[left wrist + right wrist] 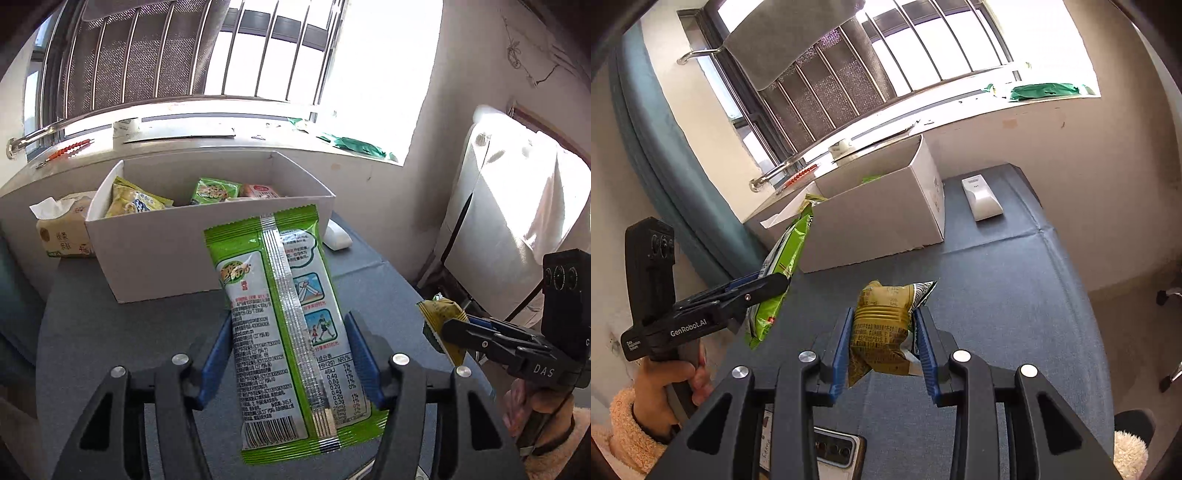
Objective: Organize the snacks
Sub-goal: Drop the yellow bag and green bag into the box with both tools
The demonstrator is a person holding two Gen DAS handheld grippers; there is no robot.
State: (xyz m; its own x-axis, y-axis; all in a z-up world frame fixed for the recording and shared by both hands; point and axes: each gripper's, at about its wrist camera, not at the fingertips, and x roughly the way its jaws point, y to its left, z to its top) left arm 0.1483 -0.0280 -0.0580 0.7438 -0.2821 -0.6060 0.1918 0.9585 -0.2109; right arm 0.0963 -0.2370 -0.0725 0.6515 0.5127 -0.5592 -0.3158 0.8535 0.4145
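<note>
A green packet (291,325) is gripped between the blue pads of the left gripper (290,350), held up over the blue table (110,325) just short of the white box (207,236). A yellow packet (882,328) is clamped in the right gripper (884,343), nearer the table's front. Other snacks (136,199) are seen lying inside the box.

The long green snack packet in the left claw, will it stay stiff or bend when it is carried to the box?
The green snack packet stands almost straight out of the left claw, so it probably keeps its shape, sagging slightly. It looks thin and flat, likely light. Its glossy film may slip between the pads, so a firm grip seems wise.
</note>
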